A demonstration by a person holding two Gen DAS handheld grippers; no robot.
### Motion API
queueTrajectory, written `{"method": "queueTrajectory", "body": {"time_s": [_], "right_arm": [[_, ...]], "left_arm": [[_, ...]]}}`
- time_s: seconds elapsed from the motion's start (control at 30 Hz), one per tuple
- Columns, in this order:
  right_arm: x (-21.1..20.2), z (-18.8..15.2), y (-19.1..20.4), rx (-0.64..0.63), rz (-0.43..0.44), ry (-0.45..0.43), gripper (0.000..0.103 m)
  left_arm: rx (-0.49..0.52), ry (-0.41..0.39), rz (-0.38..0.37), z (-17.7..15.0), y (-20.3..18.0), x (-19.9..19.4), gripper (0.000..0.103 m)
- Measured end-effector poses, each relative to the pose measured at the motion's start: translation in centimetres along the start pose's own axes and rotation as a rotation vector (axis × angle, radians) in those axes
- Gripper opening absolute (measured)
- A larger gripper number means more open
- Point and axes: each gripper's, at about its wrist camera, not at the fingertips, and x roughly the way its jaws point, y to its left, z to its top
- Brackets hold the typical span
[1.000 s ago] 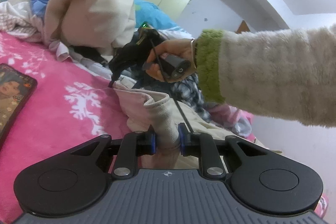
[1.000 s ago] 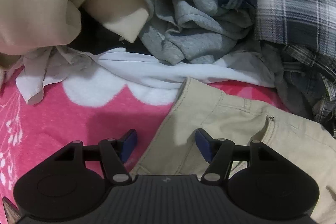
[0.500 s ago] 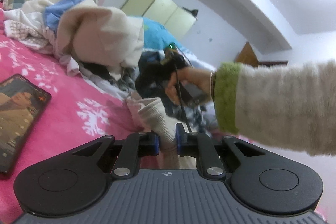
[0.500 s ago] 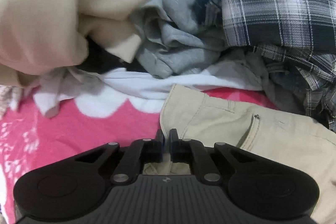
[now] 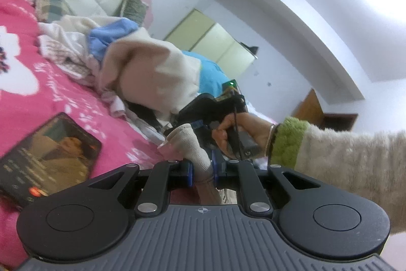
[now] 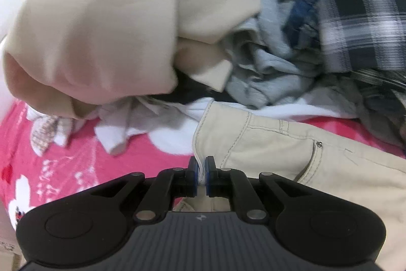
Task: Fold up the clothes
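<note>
Khaki trousers (image 6: 291,156) lie at the lower right of the right wrist view, spread over the pink blanket (image 6: 76,164), with their waistband edge pinched in the right gripper (image 6: 201,175), whose jaws are nearly closed on a thin fold. In the left wrist view the left gripper (image 5: 201,170) is clamped on a bunched, thicker part of pale cloth (image 5: 190,144) at lower centre, probably the same trousers.

Risk, as I judge it: the right hold is only a narrow seam edge, so a pull could slide it free. The trousers also run up against the pile of clothes (image 6: 279,67) behind them, and lifting might drag the white garment (image 6: 177,118) or the grey one along.

Only the left wrist view shows the phone (image 5: 45,159) at lower left on the blanket, where swung cloth could sweep it, and the person's hand (image 5: 241,133) holding the right tool. Only the right wrist view shows the pocket, the rivet and the plaid shirt (image 6: 355,17) at upper right.
</note>
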Motion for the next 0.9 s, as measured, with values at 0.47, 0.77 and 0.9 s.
{"method": "queueTrajectory", "body": {"time_s": [0.47,0.77,0.9], "right_arm": [[0.5,-1.2,1.2,-0.015,-0.002,-0.089,0.046],[-12.7,-8.1,-1.7,0.058,0.098,-0.221,0.047],[-17.4,-13.7,-4.9,0.125,0.097,-0.254,0.047]], "left_arm": [[-0.016,0.121,0.127,-0.3,1.7,0.4,0.02],[-0.057,0.199,0.147,-0.2,1.9,-0.6,0.043],[0.003,0.238,0.161,-0.5,0.6,-0.8,0.059]]}}
